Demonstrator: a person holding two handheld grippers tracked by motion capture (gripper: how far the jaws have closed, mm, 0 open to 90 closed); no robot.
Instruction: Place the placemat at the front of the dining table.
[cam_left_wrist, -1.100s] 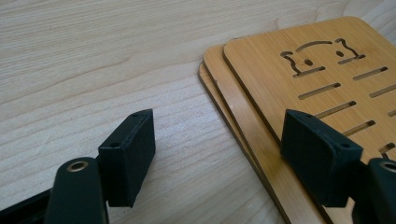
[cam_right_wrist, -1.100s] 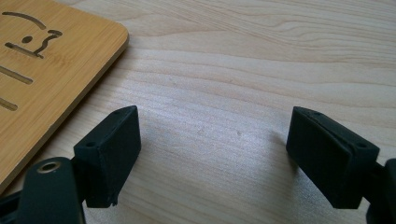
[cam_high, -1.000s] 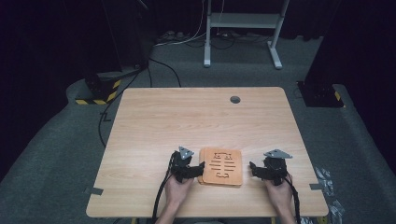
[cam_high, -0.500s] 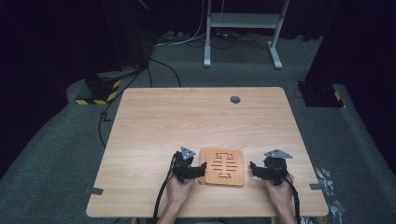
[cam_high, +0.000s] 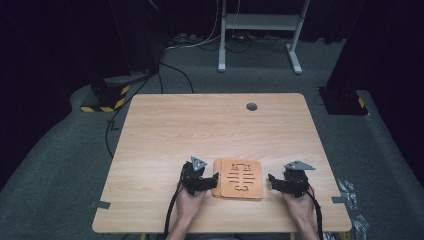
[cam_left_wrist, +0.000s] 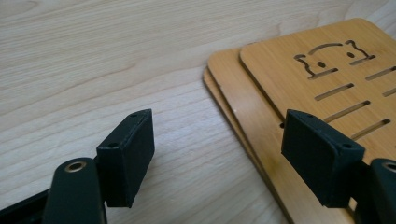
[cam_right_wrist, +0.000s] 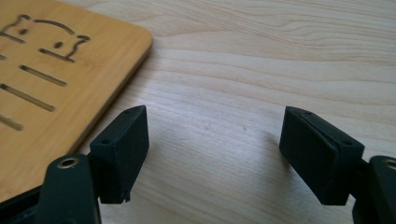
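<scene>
A stack of thin bamboo boards (cam_high: 240, 178) with cut-out slots lies near the table's front edge, each board slightly offset from the one below. My left gripper (cam_high: 214, 179) rests at the stack's left edge, open. In the left gripper view the gripper (cam_left_wrist: 224, 149) straddles the edge of the stack (cam_left_wrist: 299, 88), one jaw over bare table and the other over the boards. My right gripper (cam_high: 273, 180) sits just right of the stack, open. In the right gripper view the gripper (cam_right_wrist: 217, 154) is over bare table, with the top board (cam_right_wrist: 51, 70) beside its left jaw. Neither gripper holds anything.
The wooden table (cam_high: 200, 130) has a grey round grommet (cam_high: 251, 106) near its far edge. Beyond it are a grey floor, cables, a black-and-yellow striped base (cam_high: 102, 102) and white stand legs (cam_high: 257, 30). The person's hands reach in over the front edge.
</scene>
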